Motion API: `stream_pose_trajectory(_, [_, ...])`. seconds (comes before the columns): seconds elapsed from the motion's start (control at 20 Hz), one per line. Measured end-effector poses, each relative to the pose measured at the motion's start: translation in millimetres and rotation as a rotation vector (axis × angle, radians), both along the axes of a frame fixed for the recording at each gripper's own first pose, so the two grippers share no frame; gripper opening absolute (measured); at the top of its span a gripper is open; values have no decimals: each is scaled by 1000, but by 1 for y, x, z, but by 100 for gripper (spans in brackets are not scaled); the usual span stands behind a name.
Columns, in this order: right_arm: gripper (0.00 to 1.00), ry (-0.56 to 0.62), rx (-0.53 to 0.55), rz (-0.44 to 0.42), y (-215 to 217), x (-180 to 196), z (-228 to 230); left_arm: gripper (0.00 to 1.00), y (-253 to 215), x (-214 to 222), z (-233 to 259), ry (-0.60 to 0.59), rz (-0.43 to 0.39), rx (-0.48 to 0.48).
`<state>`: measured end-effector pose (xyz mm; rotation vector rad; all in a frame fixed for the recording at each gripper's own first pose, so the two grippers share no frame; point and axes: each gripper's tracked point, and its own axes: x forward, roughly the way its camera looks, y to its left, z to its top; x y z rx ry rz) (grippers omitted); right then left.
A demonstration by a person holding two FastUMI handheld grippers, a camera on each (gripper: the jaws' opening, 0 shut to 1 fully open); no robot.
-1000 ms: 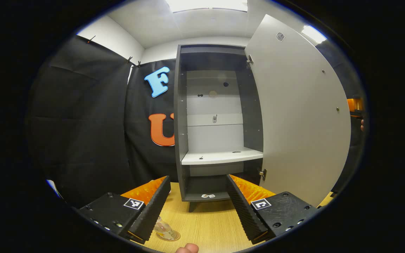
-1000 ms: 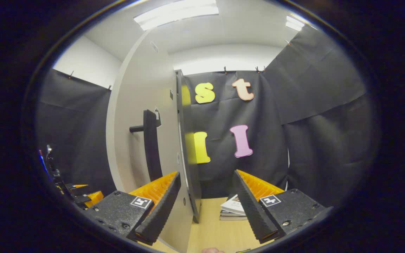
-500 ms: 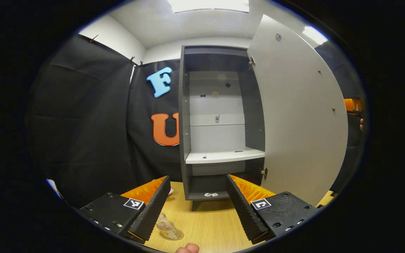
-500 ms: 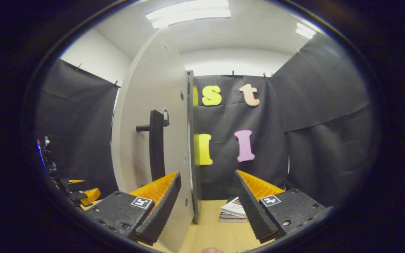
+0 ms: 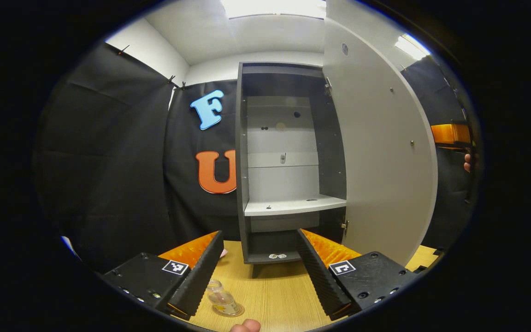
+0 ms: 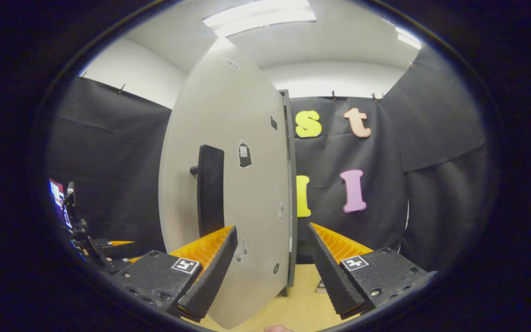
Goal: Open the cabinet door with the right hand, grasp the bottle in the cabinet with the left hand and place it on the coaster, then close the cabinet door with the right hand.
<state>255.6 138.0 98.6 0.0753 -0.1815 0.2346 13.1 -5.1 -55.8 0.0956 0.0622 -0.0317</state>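
Note:
A small clear bottle stands on a round coaster on the wooden table, just right of my left gripper's near finger. My left gripper is open with nothing in it and faces the dark cabinet, whose inside shelf is bare. The pale cabinet door stands partly open at the right. In the right gripper view the door and its black handle lie close ahead. My right gripper is open, its fingers on either side of the door's hinged edge.
My right gripper and a hand show beyond the door's free edge in the left gripper view. My left gripper shows low at the far left of the right gripper view. Black cloth walls surround the table.
The door has swung toward the cabinet, turning its handle side toward the right gripper. It now hides the books seen earlier. The left gripper has barely moved.

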Motion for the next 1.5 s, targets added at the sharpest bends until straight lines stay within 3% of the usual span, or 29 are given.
stream_pose_trajectory(0.45, [96,10,13,112,83,31,3,95,27,-10,-10,9,-16,-23])
stream_pose_trajectory(0.75, [94,-6,7,187,150,89,9,95,56,-1,-10,-10,-2,-21])
stream_pose_trajectory(0.95, [99,-33,-90,168,193,133,10,95,75,6,-9,-15,22,-21])
stream_pose_trajectory(1.15, [99,-32,-84,136,210,171,11,95,86,13,-12,-9,42,-22])
stream_pose_trajectory(1.5, [99,3,-19,134,201,173,9,95,83,14,-2,-29,69,-36])
